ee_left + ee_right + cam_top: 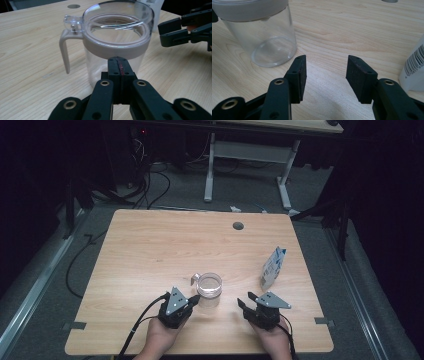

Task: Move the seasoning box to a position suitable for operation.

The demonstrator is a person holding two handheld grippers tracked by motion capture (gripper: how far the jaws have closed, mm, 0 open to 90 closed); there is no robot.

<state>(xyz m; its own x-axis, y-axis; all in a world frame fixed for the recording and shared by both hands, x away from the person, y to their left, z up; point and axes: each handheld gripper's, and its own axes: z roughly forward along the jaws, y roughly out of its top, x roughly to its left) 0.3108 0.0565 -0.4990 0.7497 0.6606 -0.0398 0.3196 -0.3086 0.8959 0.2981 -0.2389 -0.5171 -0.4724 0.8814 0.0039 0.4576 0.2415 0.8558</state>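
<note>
The clear jug [209, 289] stands upright near the front middle of the table [150, 250], handle to the left. My left gripper [119, 65] is closed, empty, tips just at its wall; my right gripper [325, 75] gapes beside it, near the carton [273, 267]

A darkened lab or test room is serving as the setting: a light wooden table [150, 245] with a cable hole [238, 226] at its 12 o'clock edge is standing on grey carpet. Black cables [150, 187] are trailing across the floor at 11 o'clock beside equipment showing a red light [144, 131]. A white-legged desk [247, 155] is standing at 12 o'clock.
</note>
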